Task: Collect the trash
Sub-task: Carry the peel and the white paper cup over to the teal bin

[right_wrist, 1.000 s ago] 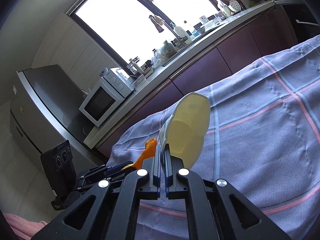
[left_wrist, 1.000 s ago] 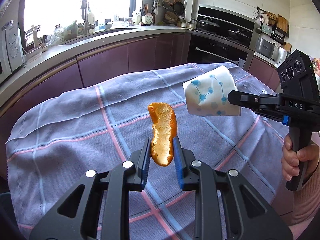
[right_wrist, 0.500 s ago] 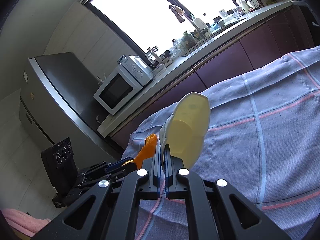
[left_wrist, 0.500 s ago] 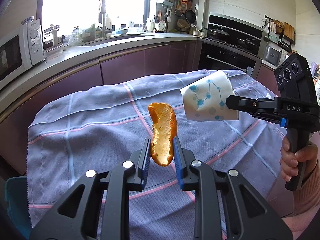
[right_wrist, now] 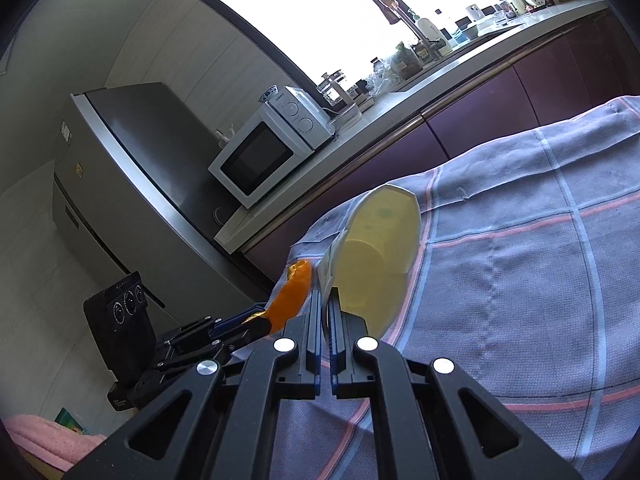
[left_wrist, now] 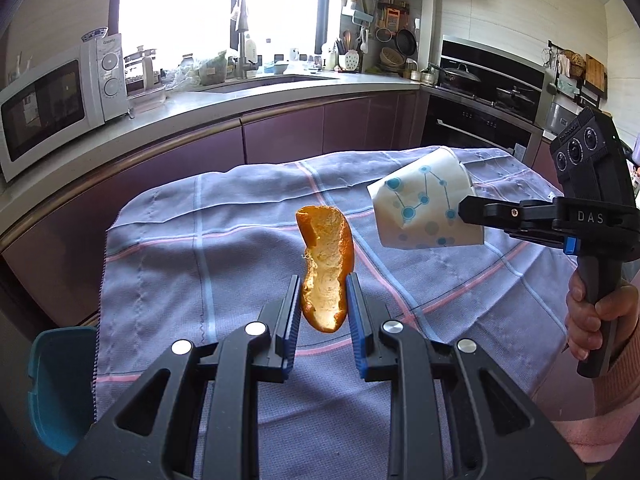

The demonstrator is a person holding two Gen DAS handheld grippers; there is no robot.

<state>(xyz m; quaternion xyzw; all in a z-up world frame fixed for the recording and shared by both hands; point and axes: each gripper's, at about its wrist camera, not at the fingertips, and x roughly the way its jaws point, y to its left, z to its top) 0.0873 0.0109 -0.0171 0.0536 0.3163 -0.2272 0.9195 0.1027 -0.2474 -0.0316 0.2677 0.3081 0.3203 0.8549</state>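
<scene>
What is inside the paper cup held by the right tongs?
The right wrist view looks into the crushed paper cup: pale yellow inner wall, nothing visible inside. The flattened part pinched in the right tongs is hidden.

- Tabletop [left_wrist: 248, 248]: covered edge to edge by a grey-lilac cloth [left_wrist: 400, 280] with a grid of pink and pale blue stripes.
- Cloth: lies directly on the tabletop, lightly creased, and hangs over the far and left edges.
- Cloth surface, as visible in both wrist views: bare; the parts hidden behind the fingers cannot be judged.
</scene>
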